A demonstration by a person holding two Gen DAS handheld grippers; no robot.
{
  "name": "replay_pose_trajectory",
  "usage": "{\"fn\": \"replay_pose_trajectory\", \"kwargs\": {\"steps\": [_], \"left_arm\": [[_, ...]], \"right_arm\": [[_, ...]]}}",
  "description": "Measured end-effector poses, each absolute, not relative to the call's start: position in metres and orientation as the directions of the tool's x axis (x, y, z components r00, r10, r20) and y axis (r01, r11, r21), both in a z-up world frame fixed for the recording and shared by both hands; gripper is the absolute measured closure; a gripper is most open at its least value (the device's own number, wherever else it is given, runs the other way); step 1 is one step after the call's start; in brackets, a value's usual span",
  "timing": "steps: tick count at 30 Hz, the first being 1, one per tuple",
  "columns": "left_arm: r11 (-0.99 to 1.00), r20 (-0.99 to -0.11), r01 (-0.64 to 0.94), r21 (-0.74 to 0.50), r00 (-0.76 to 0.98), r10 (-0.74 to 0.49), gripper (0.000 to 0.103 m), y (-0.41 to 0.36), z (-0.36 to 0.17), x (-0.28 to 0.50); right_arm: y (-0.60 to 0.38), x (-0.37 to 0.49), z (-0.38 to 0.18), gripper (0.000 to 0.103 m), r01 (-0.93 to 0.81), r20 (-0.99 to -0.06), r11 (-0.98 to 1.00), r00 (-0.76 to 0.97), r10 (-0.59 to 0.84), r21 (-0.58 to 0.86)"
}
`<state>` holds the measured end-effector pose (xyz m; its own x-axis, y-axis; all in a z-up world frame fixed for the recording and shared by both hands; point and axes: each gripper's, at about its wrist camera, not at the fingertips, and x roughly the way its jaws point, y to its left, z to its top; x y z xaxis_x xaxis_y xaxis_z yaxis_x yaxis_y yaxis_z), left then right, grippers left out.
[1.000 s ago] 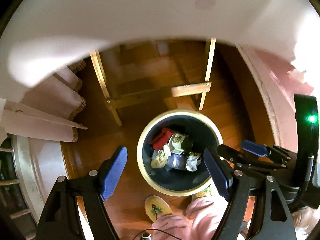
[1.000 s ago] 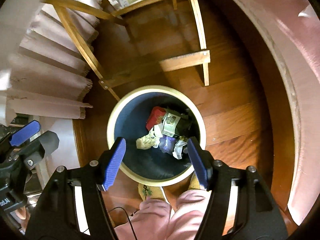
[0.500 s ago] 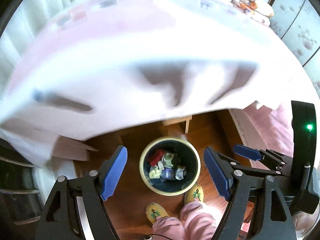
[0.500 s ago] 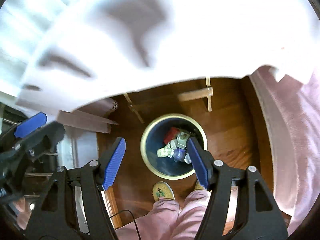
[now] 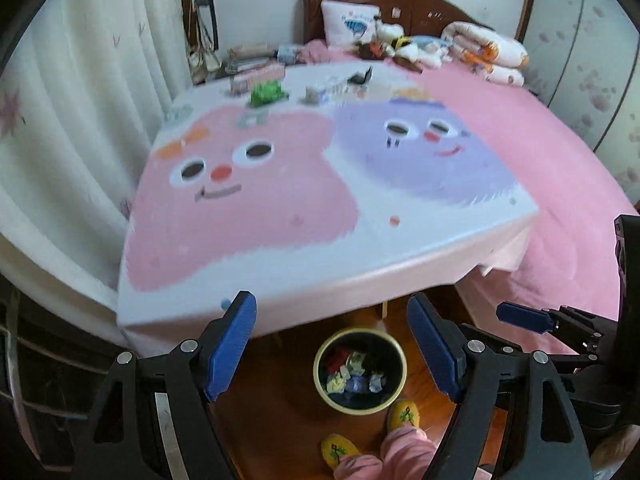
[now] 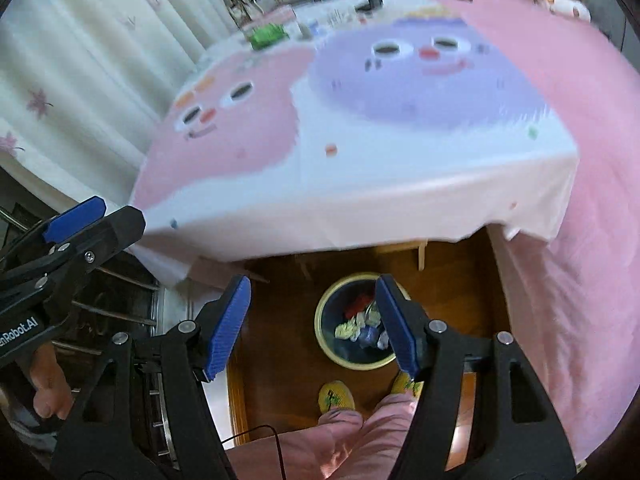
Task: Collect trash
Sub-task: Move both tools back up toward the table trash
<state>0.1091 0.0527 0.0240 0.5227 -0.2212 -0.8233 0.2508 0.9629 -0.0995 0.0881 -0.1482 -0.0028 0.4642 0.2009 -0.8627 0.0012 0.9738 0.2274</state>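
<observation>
The left gripper [image 5: 334, 344] hangs with its blue-padded jaws spread wide and nothing between them; the right gripper [image 6: 314, 326] is likewise spread wide and empty, both held above the wooden floor [image 5: 276, 408]. Just below them stand the person's yellow slippers [image 5: 403, 414] and pink trouser legs [image 6: 340, 444]. Right in front of the slippers, on the floor near the table's front edge, sits a round bin [image 5: 360, 370] with a pale rim and dark inside, holding crumpled trash [image 5: 352, 374] in red, white, yellowish and bluish pieces. Above and beyond it spreads a table under a cloth [image 5: 280, 200] printed with a pink face and a purple face. At the cloth's far edge lie a green crumpled piece [image 5: 266, 94] and some small boxes or packets [image 5: 326, 90], too blurred to tell apart. To the right runs a pink bed [image 5: 560, 160], with a pillow [image 5: 350, 26] and rolled bedding [image 5: 486, 50] at its head. White curtains [image 5: 80, 100] hang on the left.
</observation>
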Motion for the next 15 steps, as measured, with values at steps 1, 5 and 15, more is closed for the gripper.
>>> {"fn": "replay_pose_trajectory", "kwargs": {"steps": [1,5,15], "left_arm": [[0.961,-0.817,0.257,-0.102,0.530,-0.228,0.024,0.054,0.032,0.109],[0.953,-0.775,0.284,-0.104,0.578,-0.257,0.024,0.059,0.072,0.111],[0.953,-0.697,0.301,-0.041,0.675,-0.243,0.024,0.052,0.134,0.140]], "right_arm": [[-0.147,0.087,0.005,0.041,-0.002,-0.858,0.975,0.476,0.195,0.221],[-0.147,0.095,0.040,0.041,-0.015,-0.828,0.983,0.537,0.160,0.181],[-0.154,0.131,0.120,0.041,-0.018,-0.747,0.995,0.660,0.083,0.094]]}}
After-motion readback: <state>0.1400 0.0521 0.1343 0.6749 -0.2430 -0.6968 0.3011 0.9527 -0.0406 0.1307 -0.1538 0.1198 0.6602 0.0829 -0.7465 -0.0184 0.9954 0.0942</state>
